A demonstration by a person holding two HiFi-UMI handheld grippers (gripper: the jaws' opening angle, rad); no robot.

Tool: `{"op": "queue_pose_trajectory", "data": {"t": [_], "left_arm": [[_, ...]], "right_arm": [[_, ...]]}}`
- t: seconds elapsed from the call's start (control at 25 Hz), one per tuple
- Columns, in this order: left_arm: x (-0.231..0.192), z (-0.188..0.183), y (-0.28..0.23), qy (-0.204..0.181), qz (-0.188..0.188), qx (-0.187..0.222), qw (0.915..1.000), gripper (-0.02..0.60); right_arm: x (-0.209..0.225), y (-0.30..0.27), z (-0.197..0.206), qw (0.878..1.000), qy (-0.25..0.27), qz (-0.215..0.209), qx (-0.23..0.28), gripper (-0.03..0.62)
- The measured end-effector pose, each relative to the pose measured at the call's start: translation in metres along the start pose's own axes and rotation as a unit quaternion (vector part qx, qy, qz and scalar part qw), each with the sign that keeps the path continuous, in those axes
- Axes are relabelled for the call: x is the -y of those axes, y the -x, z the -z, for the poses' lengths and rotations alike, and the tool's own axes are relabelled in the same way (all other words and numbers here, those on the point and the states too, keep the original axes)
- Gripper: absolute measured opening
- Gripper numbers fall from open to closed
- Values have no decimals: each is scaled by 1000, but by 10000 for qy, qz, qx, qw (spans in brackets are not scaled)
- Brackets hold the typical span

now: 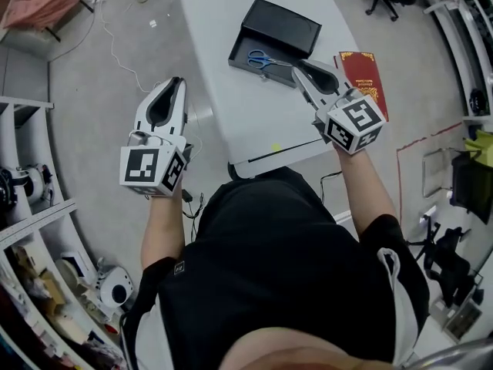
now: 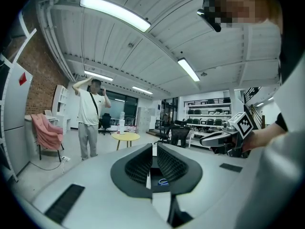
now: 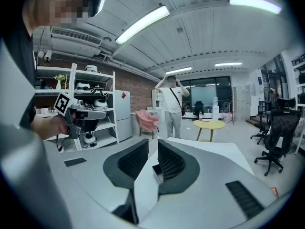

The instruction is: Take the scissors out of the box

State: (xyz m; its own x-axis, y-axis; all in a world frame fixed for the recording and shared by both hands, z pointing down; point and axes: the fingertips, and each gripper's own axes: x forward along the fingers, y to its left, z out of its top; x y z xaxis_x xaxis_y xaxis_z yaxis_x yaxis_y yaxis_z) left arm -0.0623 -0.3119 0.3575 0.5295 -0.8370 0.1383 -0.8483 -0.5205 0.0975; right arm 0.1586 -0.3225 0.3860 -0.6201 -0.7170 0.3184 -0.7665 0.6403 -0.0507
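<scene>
In the head view the scissors (image 1: 266,58) lie in the black box (image 1: 281,25) at the far end of the white table (image 1: 254,122), blue handles to the left and blades pointing right, toward the right gripper (image 1: 296,69). That gripper's tips hover just beside the box's near right corner, and a red booklet (image 1: 362,79) lies beside it. Whether the tips touch anything cannot be told. The left gripper (image 1: 180,82) hangs over the floor, well off the table's left edge. In the left gripper view its jaws are all but pressed together with nothing between them. Through the slit a blue handle (image 2: 163,182) shows far ahead, and a person (image 2: 89,118) stands in the room beyond. In the right gripper view the jaws stand a little apart and empty, with a dark corner of the box (image 3: 155,171) showing in the gap. The step in hand looks like the right gripper's reach for the scissors. It would likely go best to spread those jaws wider, come down over the shanks near the pivot with the pads across them, then close firmly and lift straight up clear of the box wall. The left gripper could steady the box if it slides.
</scene>
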Motion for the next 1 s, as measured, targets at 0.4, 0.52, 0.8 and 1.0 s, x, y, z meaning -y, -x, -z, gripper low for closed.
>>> {"op": "queue_pose_trajectory", "data": {"t": [0.4,0.52,0.8,1.0], "left_arm": [[-26,21,-41,177,-262,-199,9993,41],[-33,32,-49,244,-288,-269,9989,41],[-46,51,-57,400,-365,-376,9978,41],[-58,61,-58,447,-453,-446,9970,41]], "right_arm": [[33,-87,33,9918,547,-658,-949,105],[34,-112,46,9850,754,-875,-1284,115],[39,-155,98,9619,1054,-1297,-2163,152],[49,-182,133,9420,1318,-1429,-2735,156]]}}
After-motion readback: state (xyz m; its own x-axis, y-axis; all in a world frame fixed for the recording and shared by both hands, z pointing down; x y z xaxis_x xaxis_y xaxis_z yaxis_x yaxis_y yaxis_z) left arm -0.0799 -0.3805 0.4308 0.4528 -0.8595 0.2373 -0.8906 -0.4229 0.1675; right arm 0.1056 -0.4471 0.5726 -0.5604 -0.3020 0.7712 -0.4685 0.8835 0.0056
